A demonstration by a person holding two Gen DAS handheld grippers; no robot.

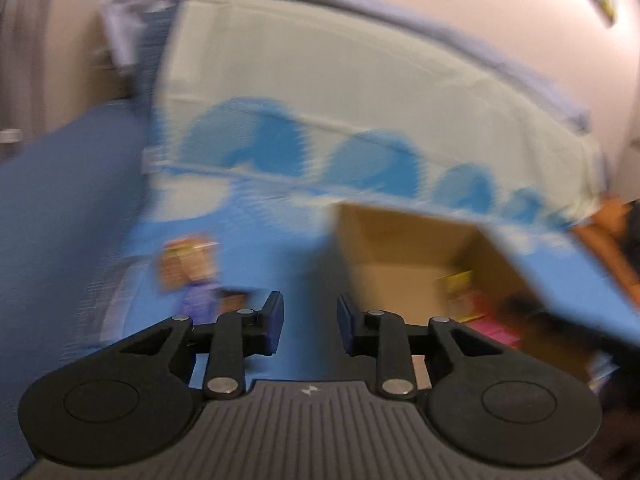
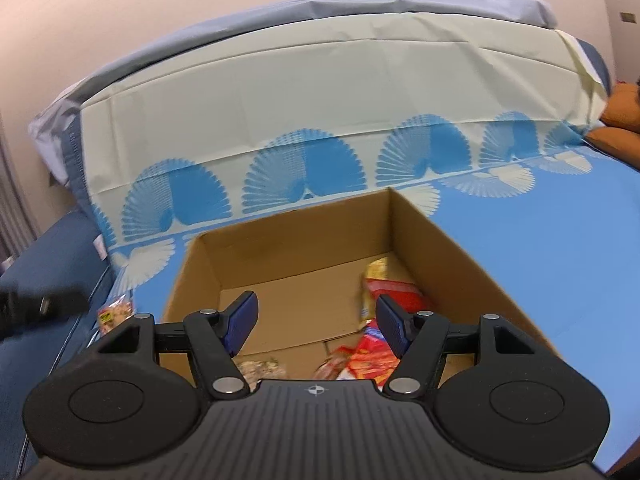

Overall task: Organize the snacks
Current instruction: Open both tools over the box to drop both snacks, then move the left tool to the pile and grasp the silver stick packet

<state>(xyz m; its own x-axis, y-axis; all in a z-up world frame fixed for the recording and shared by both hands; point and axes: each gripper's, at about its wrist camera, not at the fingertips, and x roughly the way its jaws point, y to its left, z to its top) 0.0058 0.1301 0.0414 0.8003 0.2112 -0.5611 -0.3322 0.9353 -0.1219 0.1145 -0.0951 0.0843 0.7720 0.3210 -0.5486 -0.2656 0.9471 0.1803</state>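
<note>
Right gripper (image 2: 316,322) is over the cardboard box (image 2: 472,256), jaws apart, nothing between the pads. Below it in the box: a red snack packet (image 2: 370,356), a red-and-yellow packet (image 2: 384,284) at 1 o'clock from the gripper, a pale packet (image 2: 260,368) at 7 o'clock near the front wall. One more snack bag (image 2: 116,314) lies outside the box at 9 o'clock on the blue sheet (image 2: 560,240).

Left gripper (image 1: 310,322) hangs over the blue sheet, jaws parted a little, empty. That view is badly blurred. Loose snack packs (image 1: 188,272) at 10 o'clock, box at 2 o'clock with yellow and pink packets (image 1: 464,292) inside. Fan-patterned cover (image 2: 320,120) drapes behind the box.
</note>
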